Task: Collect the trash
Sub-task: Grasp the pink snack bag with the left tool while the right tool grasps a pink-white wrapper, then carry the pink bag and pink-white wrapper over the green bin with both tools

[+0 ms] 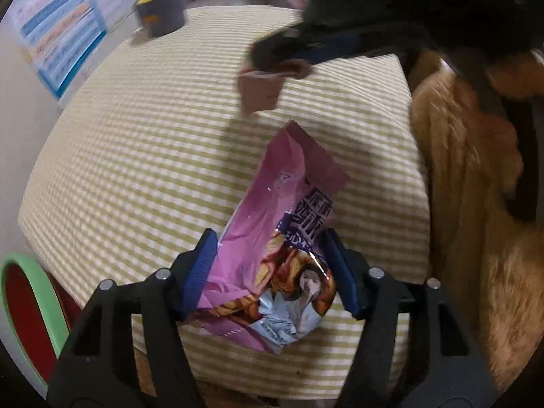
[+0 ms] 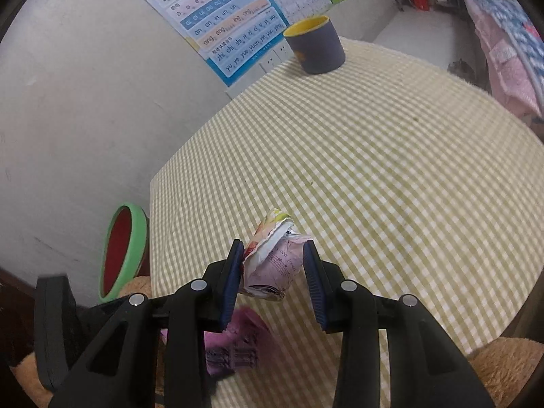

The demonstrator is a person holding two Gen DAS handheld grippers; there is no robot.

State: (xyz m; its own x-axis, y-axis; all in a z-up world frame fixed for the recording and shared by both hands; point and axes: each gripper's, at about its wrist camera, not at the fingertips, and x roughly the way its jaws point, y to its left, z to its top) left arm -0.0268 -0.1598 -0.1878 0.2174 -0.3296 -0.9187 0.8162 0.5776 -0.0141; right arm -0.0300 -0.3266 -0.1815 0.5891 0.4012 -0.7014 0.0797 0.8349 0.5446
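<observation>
- Two pieces of trash in play, one per gripper, both over a checked tablecloth (image 2: 391, 156).
- Bin (image 1: 32, 309): green rim, red inside, lower left of the left wrist frame, beside the table edge. In the right wrist frame it sits at left of centre, lower half. Judged the likely drop point for both items.
- Left gripper (image 1: 275, 272): fingers apart, one on each side of a snack bag (image 1: 272, 238). Whether the pads touch the bag cannot be told; no clamp is evident.
- Snack bag: pink and purple foil, printed face and food picture at the near end, crumpled. Long axis runs from between the fingers up toward frame centre. It lies on the cloth, near end hanging past the table edge.
- Right gripper (image 2: 273, 272): fingers close on a crumpled wrapper (image 2: 272, 261); left pad touching, right pad at its edge.
- Crumpled wrapper: white and pale pink paper, torn, held off the cloth, lower centre of the right wrist frame.
- Cup (image 2: 314, 46): grey, yellow inside, upper centre, well apart from both items.
- Nearer arm to the bin: left, judged.
</observation>
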